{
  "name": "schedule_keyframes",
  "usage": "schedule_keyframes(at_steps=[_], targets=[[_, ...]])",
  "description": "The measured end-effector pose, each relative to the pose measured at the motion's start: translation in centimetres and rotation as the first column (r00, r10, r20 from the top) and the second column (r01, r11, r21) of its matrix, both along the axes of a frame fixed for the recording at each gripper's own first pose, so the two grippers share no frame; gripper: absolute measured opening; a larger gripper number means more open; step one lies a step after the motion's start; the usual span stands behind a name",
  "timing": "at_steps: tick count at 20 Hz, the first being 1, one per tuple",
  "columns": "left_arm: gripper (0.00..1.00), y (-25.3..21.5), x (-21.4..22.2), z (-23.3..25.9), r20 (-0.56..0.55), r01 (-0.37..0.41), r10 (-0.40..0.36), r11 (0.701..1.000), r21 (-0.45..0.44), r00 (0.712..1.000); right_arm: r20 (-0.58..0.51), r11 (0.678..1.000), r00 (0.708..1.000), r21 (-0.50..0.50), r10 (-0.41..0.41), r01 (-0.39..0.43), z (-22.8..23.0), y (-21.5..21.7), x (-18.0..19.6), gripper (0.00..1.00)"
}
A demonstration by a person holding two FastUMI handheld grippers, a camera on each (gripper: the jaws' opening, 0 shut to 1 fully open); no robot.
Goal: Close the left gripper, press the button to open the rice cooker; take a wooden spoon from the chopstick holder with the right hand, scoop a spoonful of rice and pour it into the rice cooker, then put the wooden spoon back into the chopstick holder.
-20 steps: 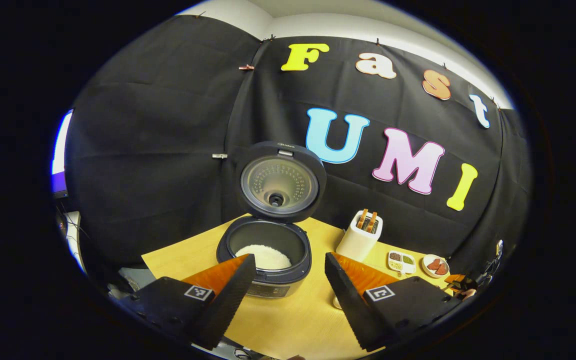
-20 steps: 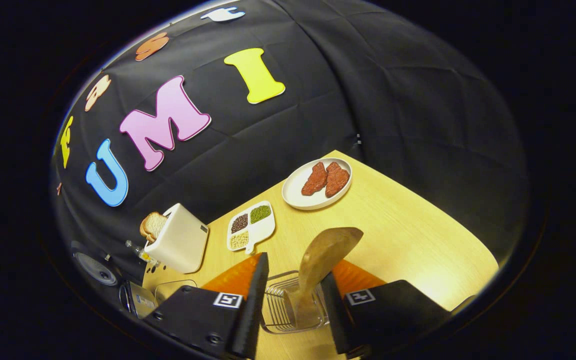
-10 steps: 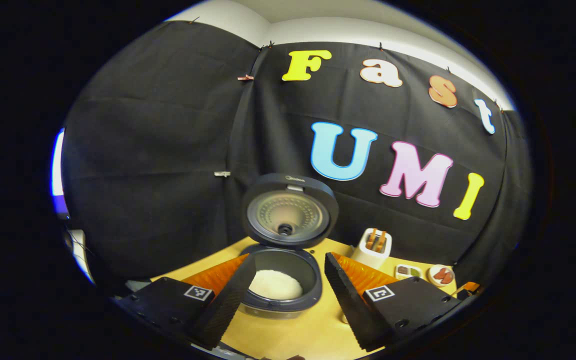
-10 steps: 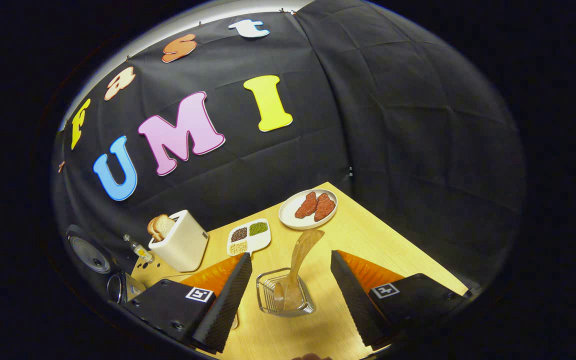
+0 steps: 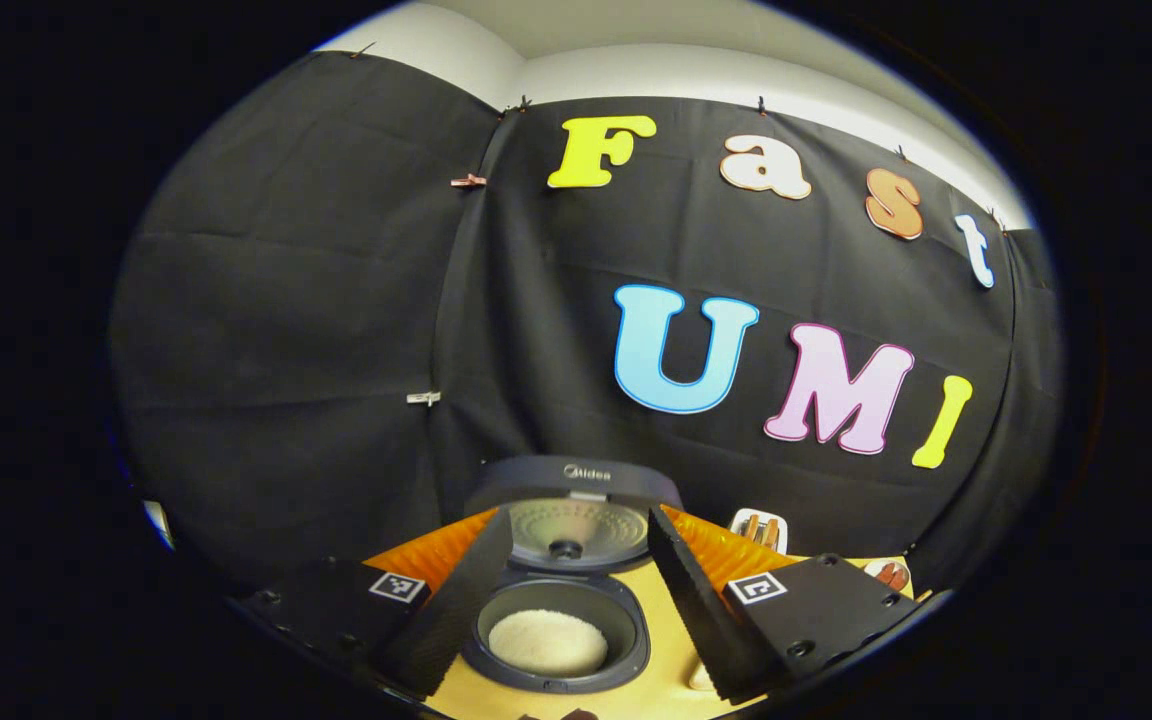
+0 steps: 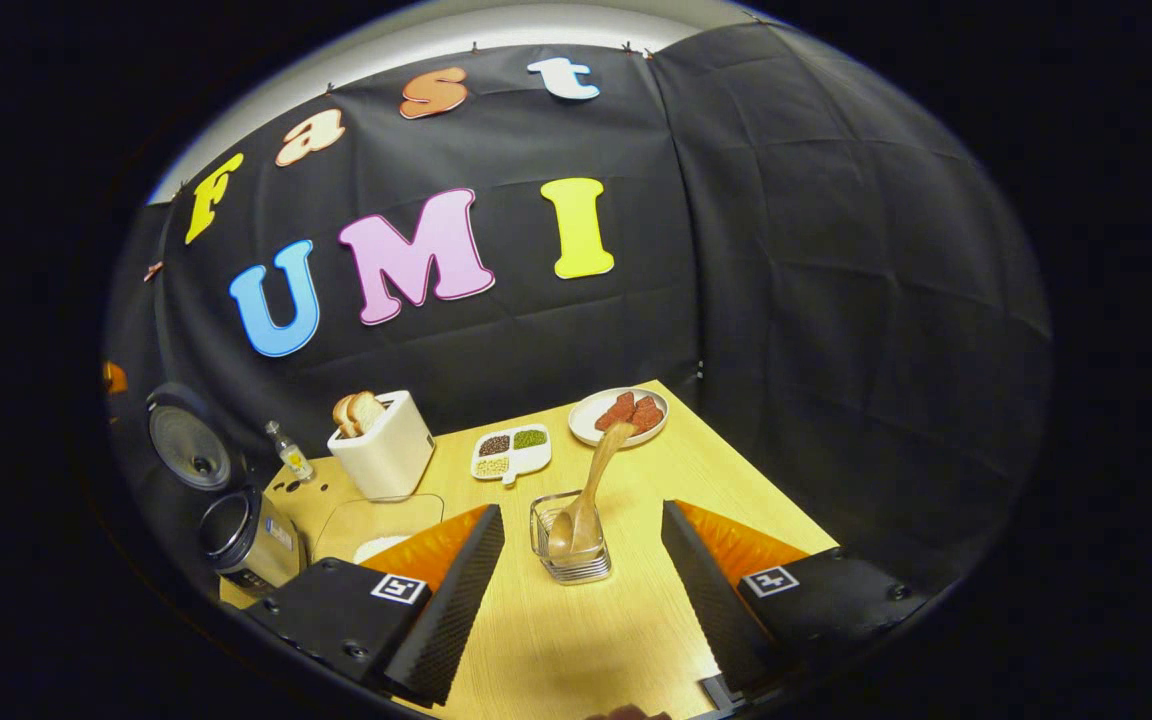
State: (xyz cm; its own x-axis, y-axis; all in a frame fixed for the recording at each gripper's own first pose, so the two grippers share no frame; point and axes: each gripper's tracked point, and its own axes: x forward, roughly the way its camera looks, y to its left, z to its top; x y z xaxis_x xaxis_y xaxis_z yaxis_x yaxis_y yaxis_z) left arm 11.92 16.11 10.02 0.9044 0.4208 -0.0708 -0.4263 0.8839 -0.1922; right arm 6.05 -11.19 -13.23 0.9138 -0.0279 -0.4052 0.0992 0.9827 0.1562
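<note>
- 2 tools, both spread with nothing between their fingers: the left tool (image 5: 576,590) hangs over the cooker (image 5: 561,640), the right tool (image 6: 581,590) hangs just short of the holder (image 6: 569,545).
- The cooker stands on the desk (image 6: 656,480) with its lid (image 5: 573,515) up and white rice (image 5: 547,642) in the pot.
- The spoon (image 6: 591,485) stands in the holder, leaning away from the cooker (image 6: 241,540) toward the plate (image 6: 618,415).
- The toaster (image 6: 383,440) and the divided dish (image 6: 509,452) sit behind the holder, farther from the right tool.
</note>
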Motion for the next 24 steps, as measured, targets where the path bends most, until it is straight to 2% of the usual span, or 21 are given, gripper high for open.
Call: schedule_keyframes(at_steps=[4, 6, 8, 11, 14, 18, 24], targets=[[0.94, 2.1, 5.1, 1.2, 0.003, 0.030, -0.030, 0.999, -0.016, 1.000, 0.013, 0.999, 1.000, -0.033, 0.010, -0.009, 1.0, 1.2, -2.4, 0.98], [0.94, 3.7, 7.6, 1.5, -0.005, 0.011, -0.011, 1.000, -0.006, 1.000, 0.001, 0.999, 1.000, -0.037, 0.004, -0.004, 1.0, 1.5, -3.4, 0.98], [0.93, 4.8, 10.0, 0.5, -0.050, 0.010, -0.009, 1.000, 0.019, 0.999, -0.013, 1.000, 1.000, -0.025, -0.006, 0.005, 1.0, 1.9, -4.3, 0.99], [0.94, 6.1, 12.2, -1.0, -0.097, 0.006, -0.007, 1.000, -0.007, 0.995, -0.025, 0.999, 1.000, -0.043, 0.004, -0.005, 0.6, 2.7, -5.2, 0.98], [0.94, 6.6, 12.3, -2.6, -0.157, 0.006, -0.008, 1.000, -0.008, 0.988, -0.017, 0.999, 1.000, -0.050, 0.013, -0.014, 0.7, 3.6, -5.3, 0.99], [0.94, 5.4, 10.7, -3.7, -0.258, 0.027, -0.018, 0.999, 0.033, 0.966, -0.008, 0.996, 0.998, -0.066, 0.065, -0.065, 0.6, 5.2, -4.8, 0.99], [0.97, 1.1, 4.5, -8.6, -0.355, 0.061, -0.074, 0.997, -0.046, 0.932, 0.035, 0.993, 0.993, -0.050, 0.111, -0.109, 1.4, 6.9, -2.2, 0.98]])
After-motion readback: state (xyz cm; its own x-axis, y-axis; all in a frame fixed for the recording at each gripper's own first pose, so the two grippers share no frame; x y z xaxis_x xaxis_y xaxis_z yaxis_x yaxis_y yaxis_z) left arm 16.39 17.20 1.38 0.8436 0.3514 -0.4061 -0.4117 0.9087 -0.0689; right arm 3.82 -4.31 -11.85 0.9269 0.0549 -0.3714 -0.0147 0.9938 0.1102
